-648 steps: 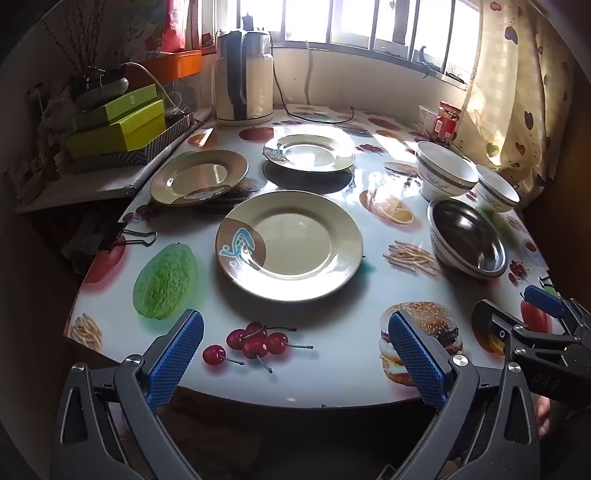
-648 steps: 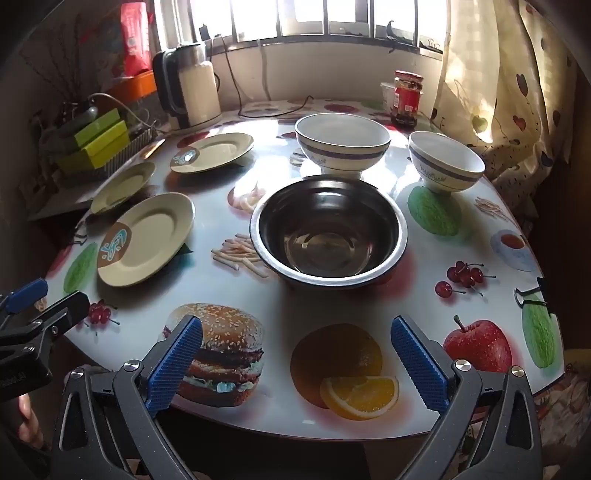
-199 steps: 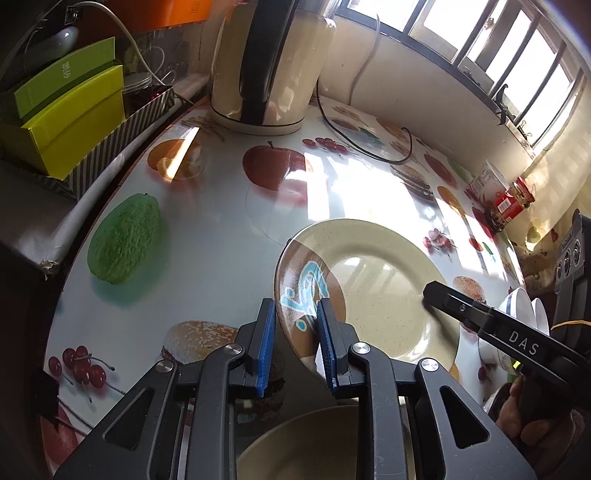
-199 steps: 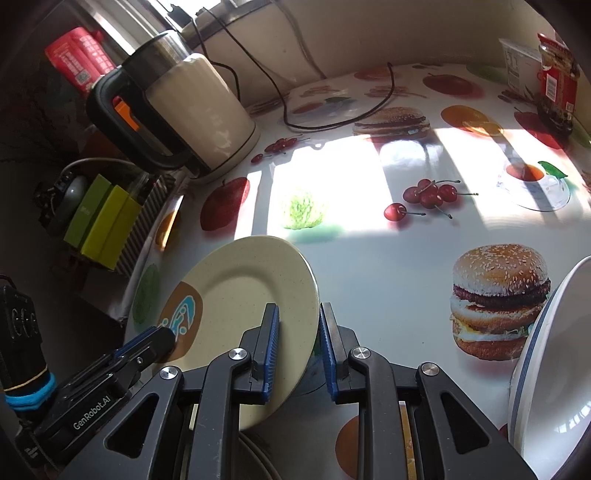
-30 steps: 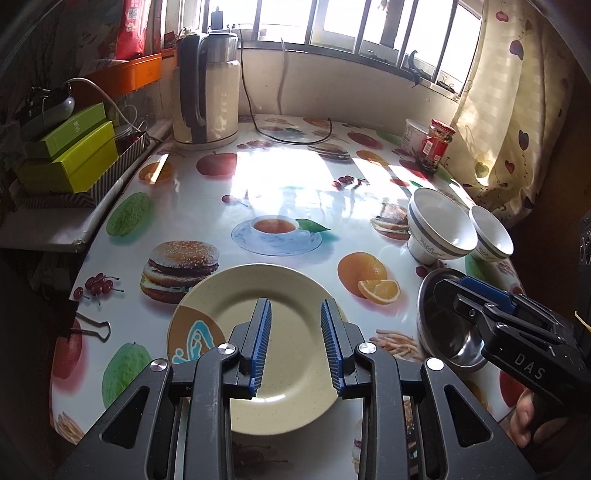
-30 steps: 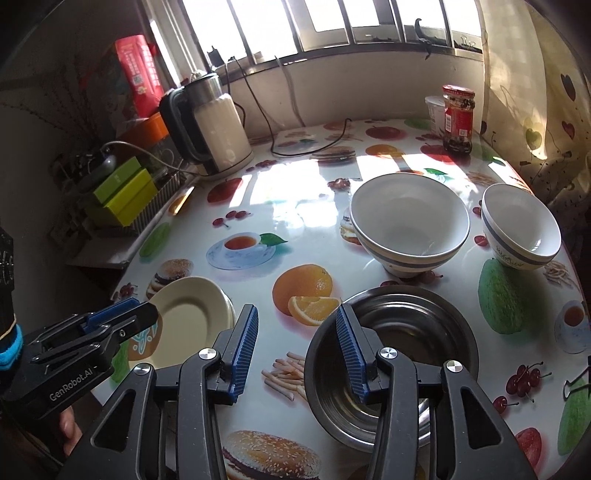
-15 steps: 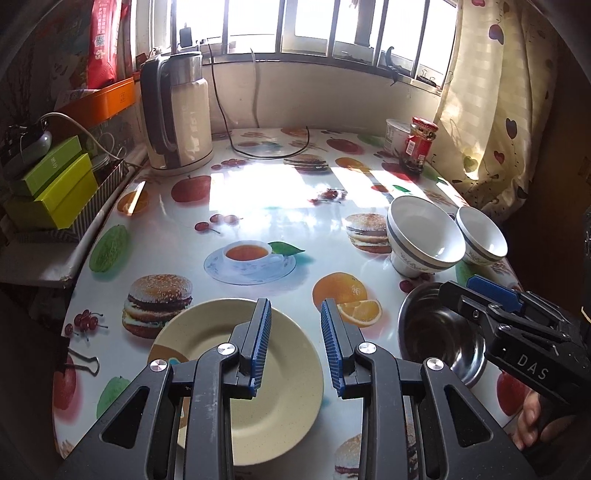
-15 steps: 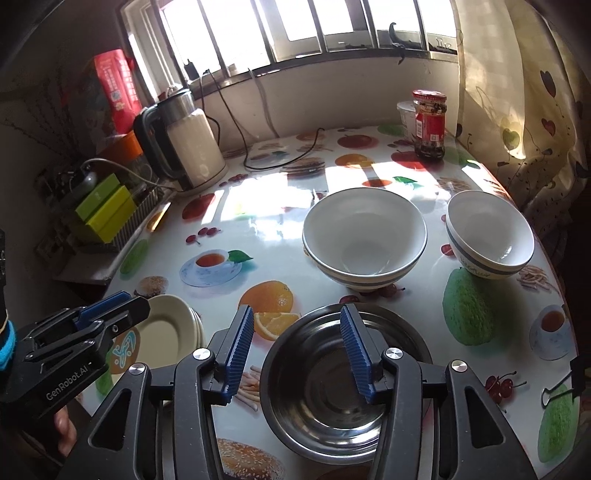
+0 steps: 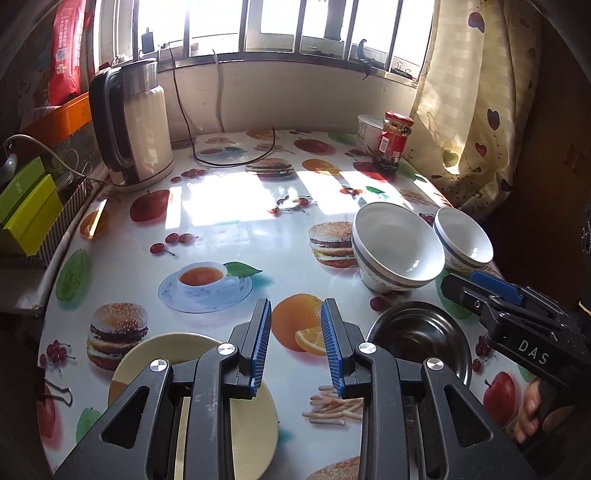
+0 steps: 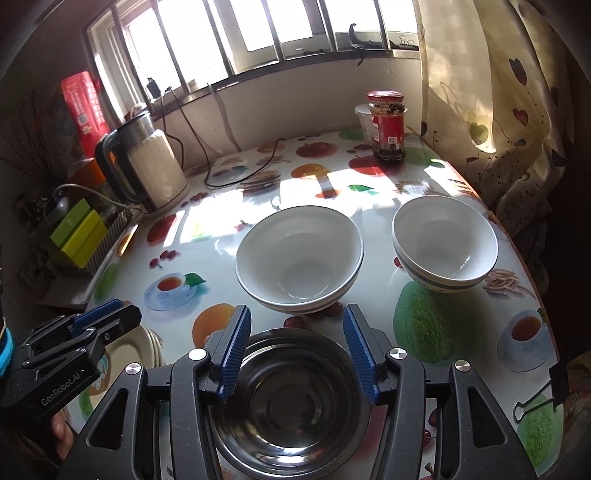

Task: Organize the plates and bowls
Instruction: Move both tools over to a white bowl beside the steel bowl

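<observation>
Plates [image 9: 207, 354] lie stacked below the left gripper [image 9: 295, 347], whose narrowly parted fingers hold nothing. Steel bowl [image 10: 295, 398] sits under the right gripper [image 10: 295, 350], jaws opening, empty. Two white bowls [image 10: 299, 254] beyond remain unstacked.

I get hard daylight from the far window [image 9: 295, 26], which is blown out white. Sun patches glare on the glossy table [image 9: 229, 206] in the middle, and the bowls [image 10: 299, 258] cast soft shadows toward me. Both pictures are sharp, but corners go dark and straight lines bend at the edges.
</observation>
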